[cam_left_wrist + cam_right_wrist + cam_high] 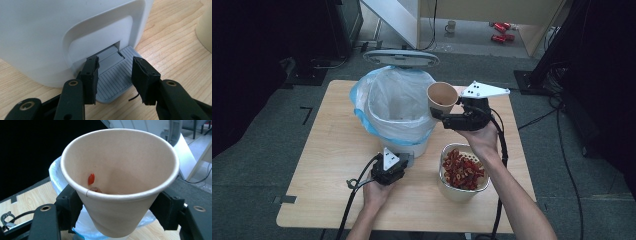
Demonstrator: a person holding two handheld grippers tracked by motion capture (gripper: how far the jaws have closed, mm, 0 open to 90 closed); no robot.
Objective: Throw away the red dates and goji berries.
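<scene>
- Paper cup (442,97), beige, clamped between the two black jaws of the right gripper (438,114), held in the air beside the upper right rim of the bin and just above the table's far half.
- In the right gripper view, same paper cup (120,185) upright and slightly tilted toward the camera, mouth open, jaws pressing its lower wall from both sides.
- Inside the cup, one red piece (91,179) stuck to the inner wall, plus a paler bit at the bottom, too blurred to identify.
- Right hand (482,137) wrapped around the gripper body, grey three-cornered plate on top, forearm entering from bottom right.
- White pedal bin (397,107) lined with a clear bag over a blue one, lid raised at the back, standing mid-table.
- Left gripper (399,161) low on the table at the bin's front base, left hand (377,192) behind it.
- In the left gripper view, jaws of the left gripper (115,75) drawn in on either side of the grey ribbed pedal (112,80); pads beside its edges, contact not clear enough to call.
- Cream tub (462,172) of red dried pieces near the table's right front, below the right hand.
- Light wooden table (319,165) on a dark grey floor.
</scene>
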